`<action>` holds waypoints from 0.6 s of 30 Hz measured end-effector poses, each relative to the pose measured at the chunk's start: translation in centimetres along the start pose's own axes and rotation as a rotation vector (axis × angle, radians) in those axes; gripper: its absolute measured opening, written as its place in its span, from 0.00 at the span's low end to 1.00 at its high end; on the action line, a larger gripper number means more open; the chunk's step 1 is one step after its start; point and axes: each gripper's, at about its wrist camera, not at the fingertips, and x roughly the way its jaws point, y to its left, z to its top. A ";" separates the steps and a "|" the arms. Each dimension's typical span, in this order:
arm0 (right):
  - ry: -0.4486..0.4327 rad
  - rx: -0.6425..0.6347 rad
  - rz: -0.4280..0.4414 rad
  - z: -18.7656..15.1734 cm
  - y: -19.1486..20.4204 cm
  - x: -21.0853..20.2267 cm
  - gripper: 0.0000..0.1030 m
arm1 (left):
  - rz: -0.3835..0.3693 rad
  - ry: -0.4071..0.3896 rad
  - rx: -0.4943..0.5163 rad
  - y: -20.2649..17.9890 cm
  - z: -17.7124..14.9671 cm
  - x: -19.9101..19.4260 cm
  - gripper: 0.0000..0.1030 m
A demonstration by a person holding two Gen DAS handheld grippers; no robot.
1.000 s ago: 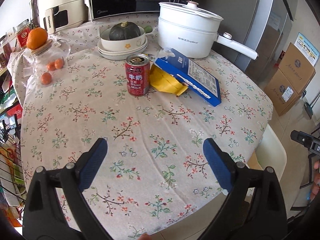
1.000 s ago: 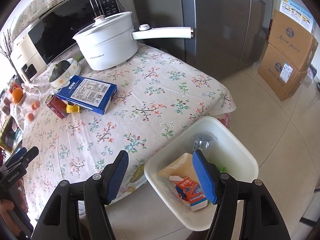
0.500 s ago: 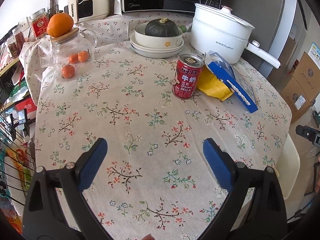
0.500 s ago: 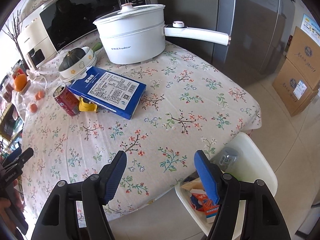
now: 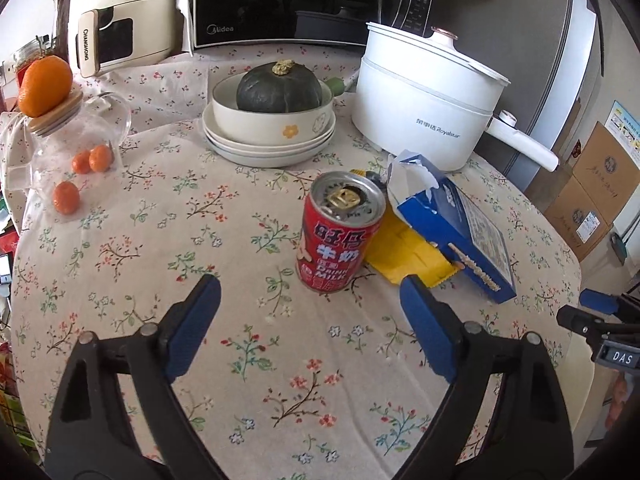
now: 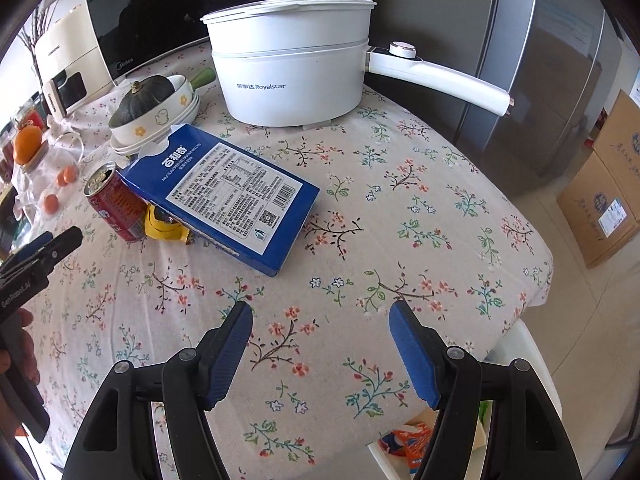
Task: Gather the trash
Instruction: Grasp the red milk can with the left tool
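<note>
reaching for the milk can

left gripper (image 5: 310,304), low in the frame, is closing its wide jaws on nothing, the red milk drink can (image 5: 340,236) just beyond at centre. right gripper (image 6: 320,336) gapes empty below the blue biscuit box (image 6: 232,196). a yellow wrapper (image 5: 408,256) lies between can and box. next, i judge: straddle the can, then clamp

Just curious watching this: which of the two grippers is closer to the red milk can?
Left. The left gripper hovers just short of the red milk can, jaws closing, nothing between them. The right gripper hangs over bare cloth, beyond the blue box from the can.
</note>
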 end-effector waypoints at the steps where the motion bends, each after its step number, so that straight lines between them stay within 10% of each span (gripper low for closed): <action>1: 0.002 0.004 0.002 0.1 -0.1 0.2 0.70 | -0.007 0.000 0.001 -0.4 0.2 0.5 0.81; 18: 0.025 -0.026 -0.033 -0.8 0.1 1.3 0.70 | 0.015 -0.057 -0.037 -1.2 1.7 3.0 0.55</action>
